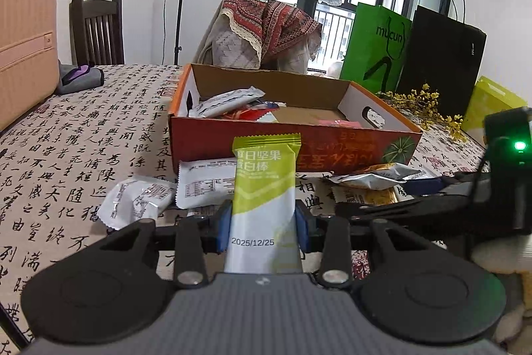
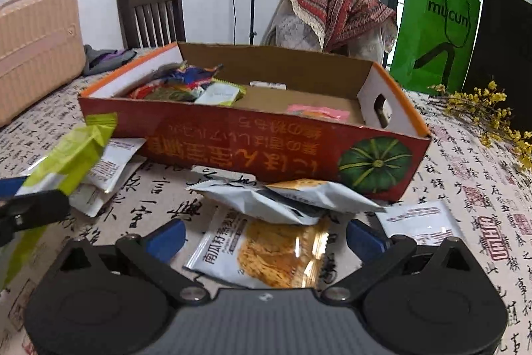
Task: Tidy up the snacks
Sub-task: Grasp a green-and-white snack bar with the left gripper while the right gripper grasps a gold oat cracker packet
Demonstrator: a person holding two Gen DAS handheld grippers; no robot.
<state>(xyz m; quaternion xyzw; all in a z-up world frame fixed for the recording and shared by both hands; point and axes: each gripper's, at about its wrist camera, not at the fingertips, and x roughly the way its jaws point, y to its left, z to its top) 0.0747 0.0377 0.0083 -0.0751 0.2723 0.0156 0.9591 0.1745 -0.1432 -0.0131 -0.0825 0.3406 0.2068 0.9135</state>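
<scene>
My left gripper (image 1: 263, 230) is shut on a green and white nut bar packet (image 1: 264, 188), held upright above the table in front of the orange cardboard box (image 1: 292, 148). The same packet (image 2: 66, 155) shows at the left of the right wrist view. The box (image 2: 252, 142) holds several snack packets at its left end and a pink one at the right. My right gripper (image 2: 264, 238) is open, low over a pumpkin-seed crisp packet (image 2: 262, 252) and a crumpled silver packet (image 2: 282, 198) lying before the box.
White snack packets (image 1: 199, 182) lie on the calligraphy tablecloth (image 1: 66, 155) left of the box. Yellow flowers (image 2: 485, 112), a green bag (image 2: 435, 32) and a black bag stand at the right. A pink suitcase (image 1: 23, 49) and a chair (image 1: 96, 29) are at the far left.
</scene>
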